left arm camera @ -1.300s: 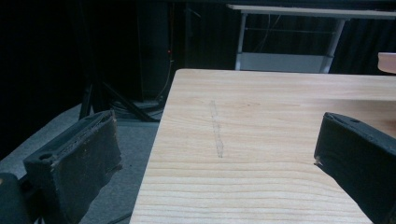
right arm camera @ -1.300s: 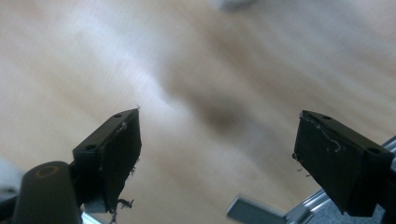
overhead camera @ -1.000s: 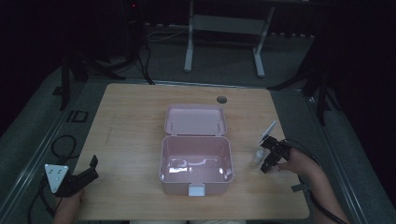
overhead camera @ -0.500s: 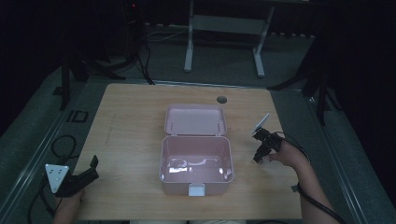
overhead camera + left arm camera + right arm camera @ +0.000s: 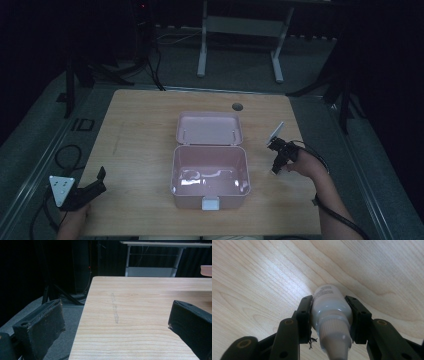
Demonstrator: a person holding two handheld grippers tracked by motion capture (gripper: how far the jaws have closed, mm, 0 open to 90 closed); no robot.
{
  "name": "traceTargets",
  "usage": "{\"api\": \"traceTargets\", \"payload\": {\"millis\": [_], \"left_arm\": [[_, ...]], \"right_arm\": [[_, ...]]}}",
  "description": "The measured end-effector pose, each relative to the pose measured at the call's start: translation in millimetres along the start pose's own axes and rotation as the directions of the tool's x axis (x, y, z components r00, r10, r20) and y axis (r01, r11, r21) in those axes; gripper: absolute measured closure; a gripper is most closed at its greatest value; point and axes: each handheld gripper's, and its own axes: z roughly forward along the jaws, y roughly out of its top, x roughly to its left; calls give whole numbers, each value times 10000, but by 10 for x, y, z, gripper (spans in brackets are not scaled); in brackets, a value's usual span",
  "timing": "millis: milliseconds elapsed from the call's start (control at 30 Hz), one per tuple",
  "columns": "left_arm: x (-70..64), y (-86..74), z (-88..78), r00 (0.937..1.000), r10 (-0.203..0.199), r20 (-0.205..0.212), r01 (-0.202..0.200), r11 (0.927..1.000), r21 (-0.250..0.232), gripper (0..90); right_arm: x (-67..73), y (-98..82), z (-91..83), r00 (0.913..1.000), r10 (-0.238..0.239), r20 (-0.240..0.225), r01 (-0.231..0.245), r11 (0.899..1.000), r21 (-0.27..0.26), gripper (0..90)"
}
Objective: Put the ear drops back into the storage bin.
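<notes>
A small white squeeze bottle (image 5: 329, 307) with a ribbed cap lies on the wooden table (image 5: 140, 125), right of the box. My right gripper (image 5: 329, 300) has just been closing on it, and both pads now press its sides. From above, that right gripper (image 5: 276, 162) sits just right of an open pink plastic box (image 5: 210, 192), whose lid (image 5: 209, 127) lies flat behind it. The box looks empty. My left gripper (image 5: 99, 179) rests open at the table's near left corner, and its jaws (image 5: 117, 317) stand wide over bare wood.
A round cable hole (image 5: 237, 106) sits near the table's far edge. Cables trail over the floor at the left (image 5: 67, 155). A metal stand (image 5: 240, 30) stands beyond the table in the dark.
The right gripper has shifted a little left and away, toward the box, and its jaws have closed on the white bottle. The left gripper has stayed put.
</notes>
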Motion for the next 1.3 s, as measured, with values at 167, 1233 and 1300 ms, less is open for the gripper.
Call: {"api": "traceTargets", "payload": {"millis": [167,1233,1300], "left_arm": [[4,-2,2,10000,-23,-21,23,10000,23,4],[5,-10,8,10000,4,28,-4,10000,64,4],[6,-9,7,10000,-44,13,44,10000,43,4]], "right_arm": [[57,-9,-12,9968,-805,-23,805,9967,100,595],[600,-345,-149,7570,-6518,452,6507,7584,373,596],[630,-366,-148,7441,-6661,506,6642,7458,509,596]]}}
